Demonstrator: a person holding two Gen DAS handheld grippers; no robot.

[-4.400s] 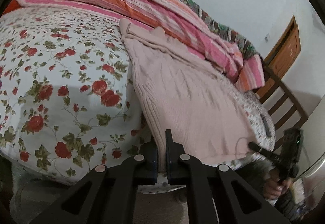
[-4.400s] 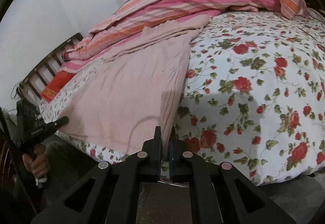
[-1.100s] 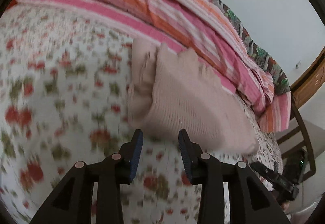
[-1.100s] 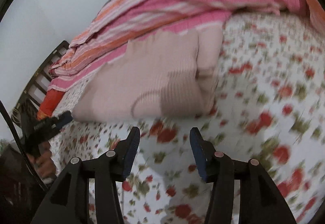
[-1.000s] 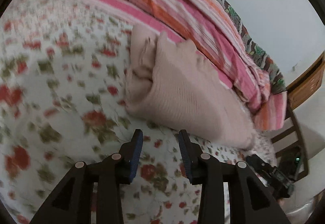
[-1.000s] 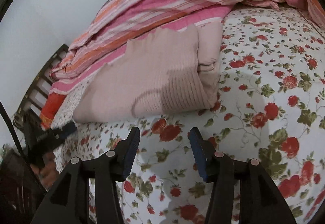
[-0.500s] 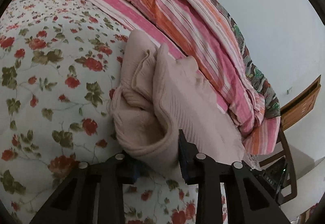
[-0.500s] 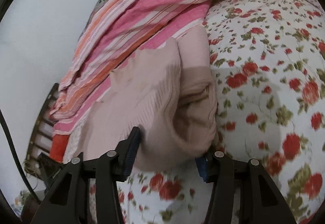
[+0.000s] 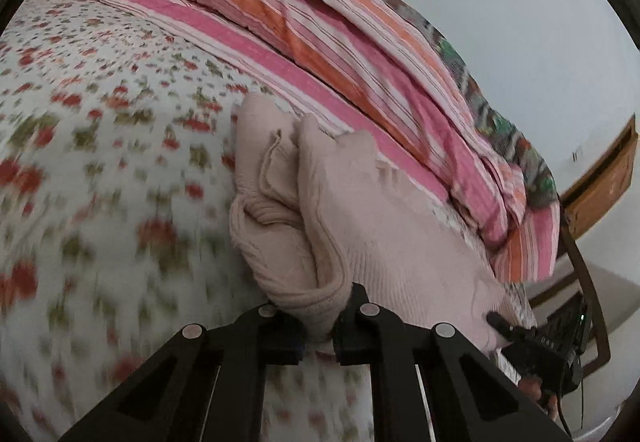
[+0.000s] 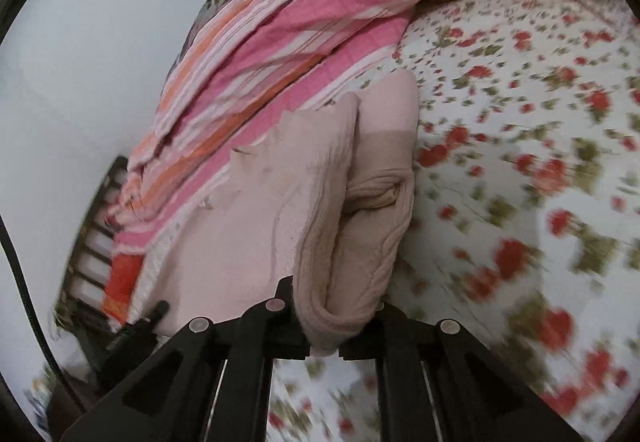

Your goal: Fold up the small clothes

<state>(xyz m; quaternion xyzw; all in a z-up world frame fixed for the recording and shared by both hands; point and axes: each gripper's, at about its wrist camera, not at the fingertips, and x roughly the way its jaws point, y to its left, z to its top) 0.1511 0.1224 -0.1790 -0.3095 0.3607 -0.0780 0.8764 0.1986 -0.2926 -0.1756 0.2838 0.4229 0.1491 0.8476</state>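
A pale pink knit garment (image 9: 380,242), folded in half, lies on the flowered bedsheet (image 9: 100,161). My left gripper (image 9: 318,330) is shut on the thick folded edge at one end of it. My right gripper (image 10: 328,334) is shut on the folded edge at the other end of the garment (image 10: 280,209). The right gripper also shows in the left wrist view (image 9: 516,334) at the far end of the garment. The left gripper shows dimly in the right wrist view (image 10: 140,322).
A striped pink and orange quilt (image 9: 320,25) is piled along the far side of the bed, close behind the garment. A wooden bed frame (image 9: 588,282) and a wooden door (image 9: 604,177) are at the right. The sheet (image 10: 520,161) spreads wide beside the garment.
Both grippers let go of the hem after folding it over, opened, moved onto the folded edge, and have now closed on it. The views are blurred by motion.
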